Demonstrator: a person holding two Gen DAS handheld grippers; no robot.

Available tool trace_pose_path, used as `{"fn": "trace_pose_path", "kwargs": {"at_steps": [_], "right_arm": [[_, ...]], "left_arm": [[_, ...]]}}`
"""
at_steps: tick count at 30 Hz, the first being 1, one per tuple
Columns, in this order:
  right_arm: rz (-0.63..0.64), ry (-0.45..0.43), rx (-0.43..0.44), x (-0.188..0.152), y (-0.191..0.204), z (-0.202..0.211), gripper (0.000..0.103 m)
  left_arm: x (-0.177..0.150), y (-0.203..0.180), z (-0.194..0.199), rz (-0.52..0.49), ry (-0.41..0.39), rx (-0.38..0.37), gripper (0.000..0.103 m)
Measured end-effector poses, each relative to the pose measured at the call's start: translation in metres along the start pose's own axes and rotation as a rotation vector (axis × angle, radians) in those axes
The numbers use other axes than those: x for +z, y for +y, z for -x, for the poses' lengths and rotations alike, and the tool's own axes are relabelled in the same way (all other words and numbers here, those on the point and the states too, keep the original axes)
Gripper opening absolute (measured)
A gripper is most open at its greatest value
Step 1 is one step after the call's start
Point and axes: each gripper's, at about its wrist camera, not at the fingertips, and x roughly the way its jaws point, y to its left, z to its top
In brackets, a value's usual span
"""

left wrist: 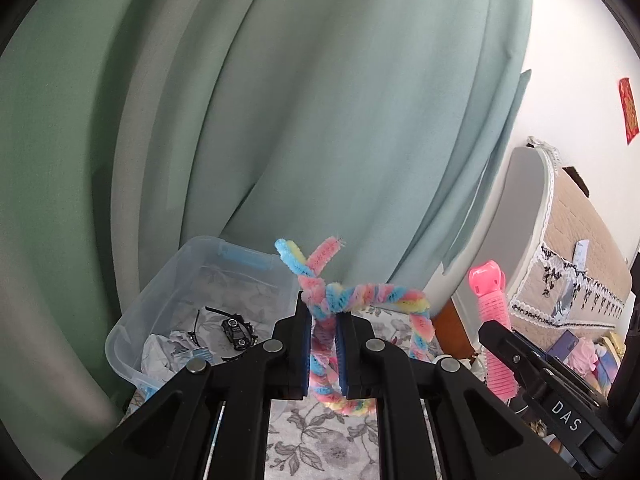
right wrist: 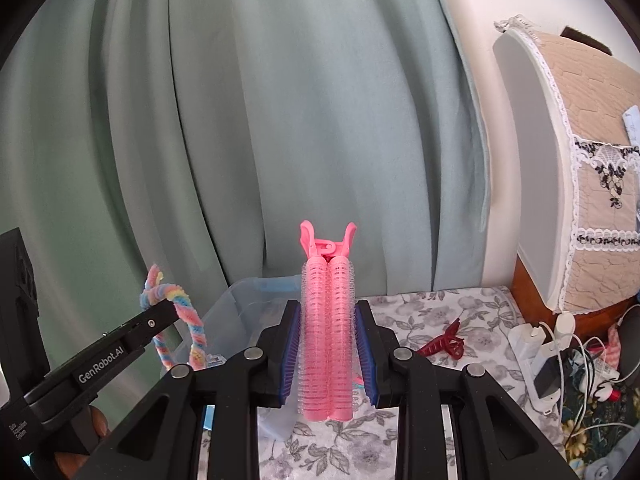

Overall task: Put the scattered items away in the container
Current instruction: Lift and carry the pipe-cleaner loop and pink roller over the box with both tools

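Note:
My left gripper (left wrist: 325, 312) is shut on a twisted pastel pipe-cleaner loop (left wrist: 372, 294), held up in the air. My right gripper (right wrist: 327, 316) is shut on a pink hair-roller clip (right wrist: 328, 320) that stands upright between the blue pads. The clear plastic container (left wrist: 168, 300) sits to the left on the floral tablecloth, below and left of both grippers; inside it lie a black watch (left wrist: 236, 330) and crumpled white bits. In the right wrist view the container (right wrist: 240, 312) shows just behind the roller, and the left gripper (right wrist: 168, 312) with the pipe cleaner (right wrist: 188, 320) is at the left.
A dark red claw clip (right wrist: 444, 344) lies on the floral cloth to the right. Chargers, cables and a phone (right wrist: 548, 364) crowd the right edge. A covered appliance (right wrist: 580, 160) stands at right, and a green curtain (right wrist: 280, 120) hangs close behind the table.

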Motion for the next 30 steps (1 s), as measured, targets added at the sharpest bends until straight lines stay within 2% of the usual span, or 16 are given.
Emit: {"fn": "trace_pose_path", "kwargs": {"at_steps": [16, 23, 30], "right_arm": [[0.169, 0.166, 0.073, -0.027, 0.074, -0.063, 0.029], [0.204, 0.222, 0.103, -0.037, 0.091, -0.089, 0.029], [0.215, 0.29, 0.11, -0.05, 0.09, -0.118, 0.029]], "left_arm": [[-0.013, 0.094, -0.01, 0.166, 0.023, 0.085, 0.011], [-0.022, 0.114, -0.023, 0.201, 0.063, 0.115, 0.011], [-0.028, 0.128, -0.036, 0.219, 0.107, 0.143, 0.011]]}}
